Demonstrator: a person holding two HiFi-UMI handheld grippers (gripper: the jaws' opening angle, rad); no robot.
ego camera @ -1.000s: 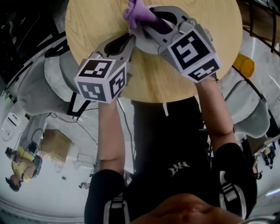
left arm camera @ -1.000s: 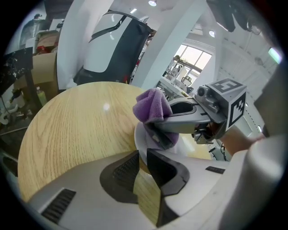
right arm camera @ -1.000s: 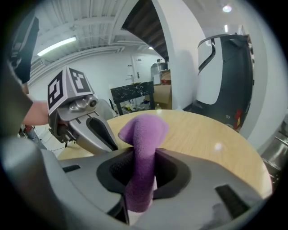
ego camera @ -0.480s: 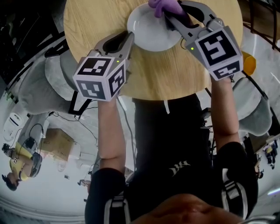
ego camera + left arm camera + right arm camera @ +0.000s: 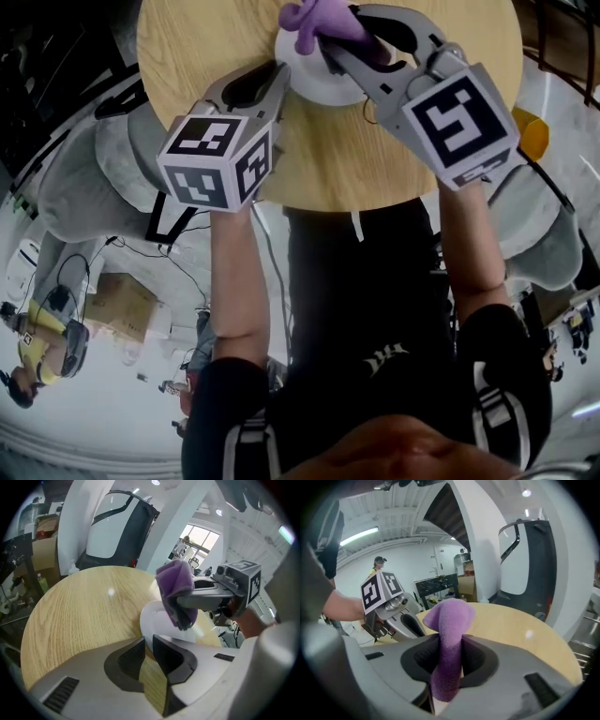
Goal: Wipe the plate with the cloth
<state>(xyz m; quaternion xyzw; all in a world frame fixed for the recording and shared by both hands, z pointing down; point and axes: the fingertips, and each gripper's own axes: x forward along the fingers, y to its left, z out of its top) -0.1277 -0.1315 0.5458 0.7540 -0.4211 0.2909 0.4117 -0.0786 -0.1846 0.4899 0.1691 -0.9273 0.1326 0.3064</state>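
The white plate (image 5: 307, 80) lies on the round wooden table (image 5: 403, 159), on the side far from the person. The purple cloth (image 5: 319, 21) is right above the plate, over its far part. It is bunched up into a soft lump. Its bottom end hangs down close to the plate's white face, but I cannot tell if it touches.

The right gripper (image 5: 330, 39) squeezes the cloth tight between its two jaws. In the right gripper view the cloth (image 5: 449, 616) sticks up out of the jaws like a fat thumb, and a bit more hangs out below them. This gripper reaches over the plate from the right side.

The left gripper (image 5: 281, 73) is at the near left rim of the plate. Its jaws are almost together. The thin edge of the plate (image 5: 157, 620) goes into the small gap between them, so this gripper pinches the plate. Its tip points down at the table.

A cube (image 5: 217, 161) with black and white squares sits on the back of the left gripper, and one more (image 5: 459, 117) sits on the right gripper. Two bare arms (image 5: 234, 281) hold the grippers. The person stands at the near edge of the table in a black top (image 5: 375, 366). A yellow thing (image 5: 523, 139) shows past the table's right edge.
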